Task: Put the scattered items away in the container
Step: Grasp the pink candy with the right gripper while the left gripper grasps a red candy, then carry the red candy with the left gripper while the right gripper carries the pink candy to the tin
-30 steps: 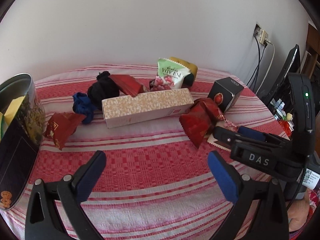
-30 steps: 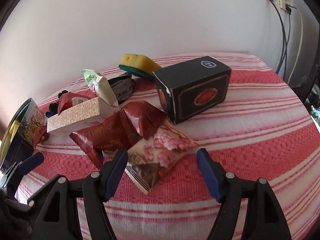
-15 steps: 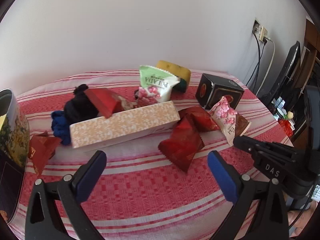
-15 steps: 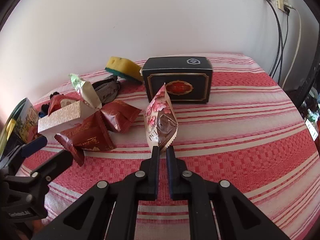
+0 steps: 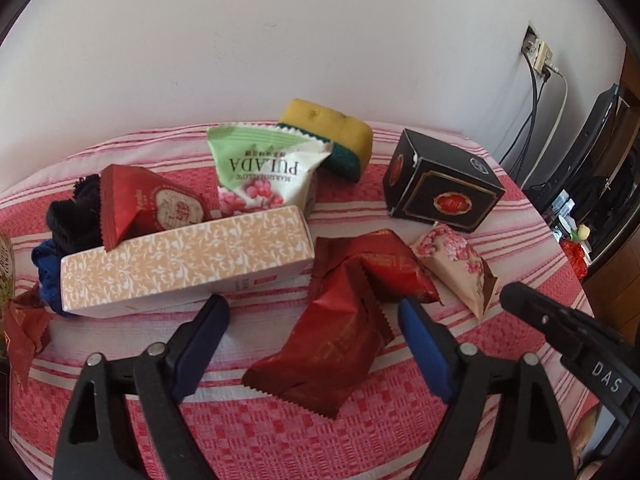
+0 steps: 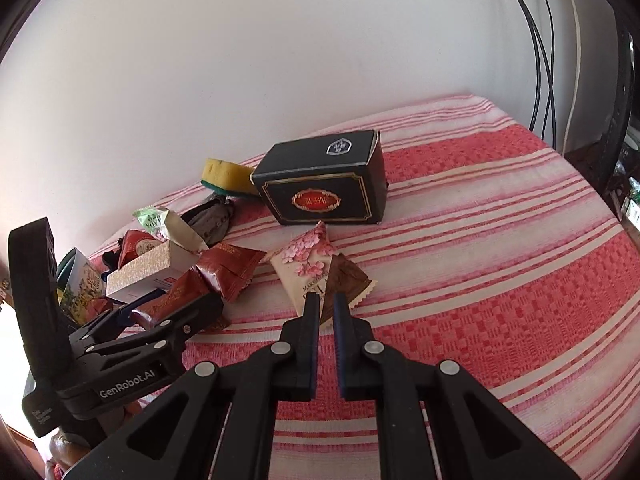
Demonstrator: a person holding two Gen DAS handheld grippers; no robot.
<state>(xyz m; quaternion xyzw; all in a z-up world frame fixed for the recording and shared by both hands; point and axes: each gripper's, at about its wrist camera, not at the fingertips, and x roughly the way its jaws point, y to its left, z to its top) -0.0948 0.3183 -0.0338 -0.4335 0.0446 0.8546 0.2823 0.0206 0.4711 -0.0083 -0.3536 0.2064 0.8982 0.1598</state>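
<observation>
My right gripper [image 6: 326, 300] is shut on the near corner of a pink blossom marshmallow packet [image 6: 316, 270], which rests on the striped cloth; the packet also shows in the left wrist view [image 5: 456, 262]. My left gripper [image 5: 312, 320] is open, its fingers either side of a dark red snack packet [image 5: 336, 344]. A second red packet [image 5: 384, 264] lies behind it. The container, a printed tin [image 6: 80, 280], stands at the far left.
A long beige patterned box [image 5: 184, 264], a green Pulada packet [image 5: 264, 172], a yellow-green sponge [image 5: 332, 132], a black gift box [image 5: 440, 192], a red triangular packet [image 5: 144, 204], dark cloth items [image 5: 68, 216] and a small red packet [image 5: 24, 328] crowd the red striped table [image 6: 500, 280].
My left gripper has moved forward and right until its open fingers flank the dark red packet. My right gripper closed on the blossom packet, lifted it, and has now lowered it onto the cloth.
</observation>
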